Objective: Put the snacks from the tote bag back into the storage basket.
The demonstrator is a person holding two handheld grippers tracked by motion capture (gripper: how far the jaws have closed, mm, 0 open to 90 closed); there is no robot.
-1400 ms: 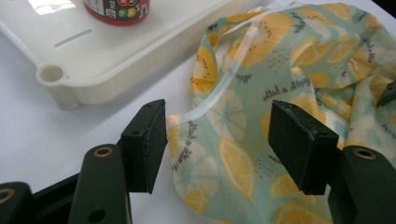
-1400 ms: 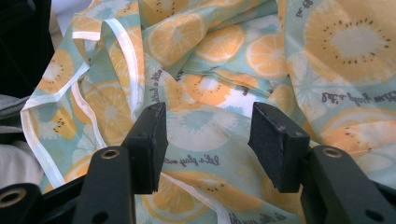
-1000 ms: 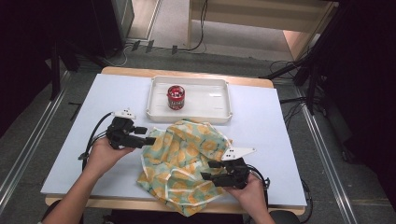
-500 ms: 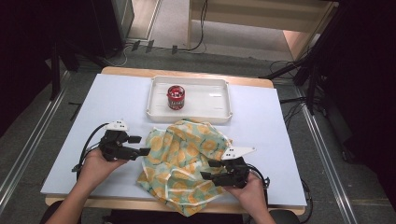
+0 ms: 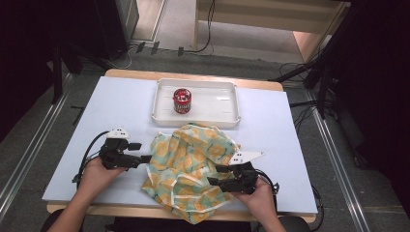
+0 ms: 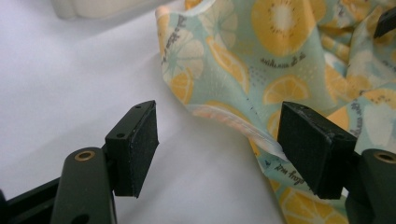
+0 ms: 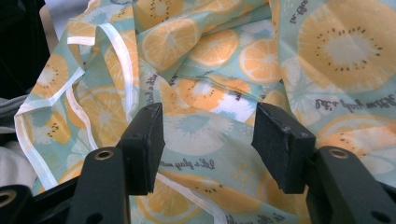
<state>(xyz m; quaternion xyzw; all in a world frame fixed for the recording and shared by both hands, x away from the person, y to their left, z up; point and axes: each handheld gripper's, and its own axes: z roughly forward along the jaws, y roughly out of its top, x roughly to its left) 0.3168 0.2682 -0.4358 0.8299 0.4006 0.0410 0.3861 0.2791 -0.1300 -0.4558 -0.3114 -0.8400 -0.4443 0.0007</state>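
A: What do we see on the white table [image 5: 96, 121]?

B: In the lower middle of the high view lies a crumpled mint-green cloth printed with orange citrus slices [image 5: 191, 169]. Above it, at the upper middle, a white rectangular plastic tray [image 5: 217, 104] holds a small red can [image 5: 182, 100] in its left half.

A: And our left hand-held gripper [image 5: 145, 158]?

B: It sits at the lower left, level with the table, its tips at the cloth's left edge. In the left gripper view its jaws have just been opening and stand wide; the cloth's white-trimmed hem lies against one pad, with bare table between them. It holds nothing.

A: The right hand-held gripper [image 5: 217, 175]?

B: At the lower right, over the cloth. In the right gripper view its jaws are apart, with flat cloth beneath and between them, not pinched.
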